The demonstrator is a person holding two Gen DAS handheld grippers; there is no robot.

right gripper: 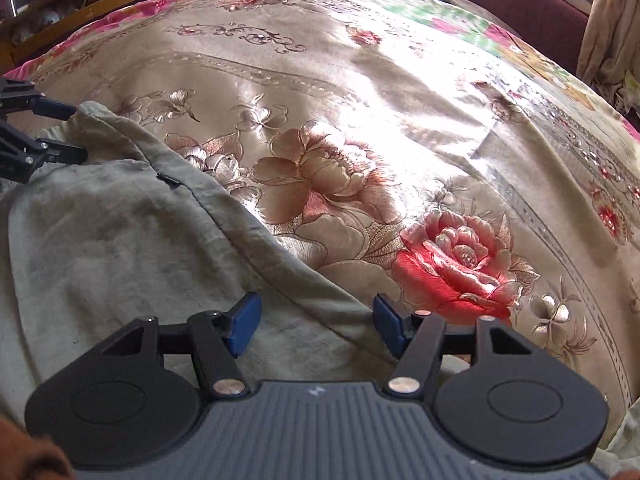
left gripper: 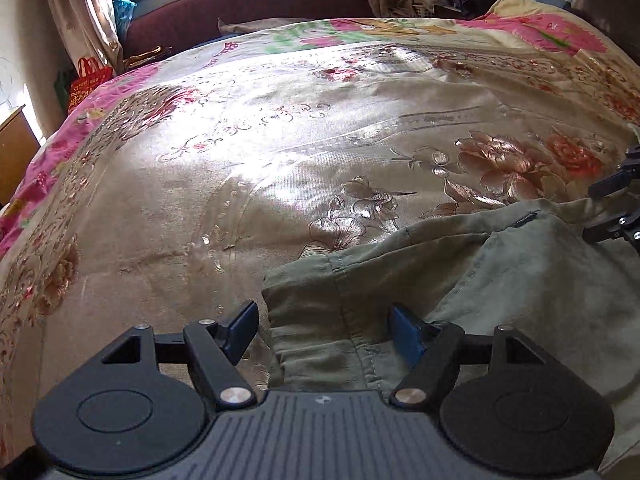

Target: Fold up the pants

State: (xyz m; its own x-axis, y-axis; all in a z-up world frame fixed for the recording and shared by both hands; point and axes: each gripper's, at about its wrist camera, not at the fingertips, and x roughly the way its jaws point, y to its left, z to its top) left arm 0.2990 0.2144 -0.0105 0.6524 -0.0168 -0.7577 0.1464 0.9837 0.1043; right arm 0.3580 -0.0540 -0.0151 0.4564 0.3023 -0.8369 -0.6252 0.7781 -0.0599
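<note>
We are working over the pants [left gripper: 460, 280], which are lying rumpled on the flowered bedspread [left gripper: 240, 160] at about 5 o'clock in the left view and 8 o'clock in the right view. The left gripper [left gripper: 324, 330] is standing wide, its 2 jaws straddling a seamed edge of the pants without pinching it. The right gripper [right gripper: 316, 326] is also standing open over the cloth edge, gripping nothing. To fold well, we are judging that both should pinch only the edge, level with each other, and keep the bedspread out of the jaws.
</note>
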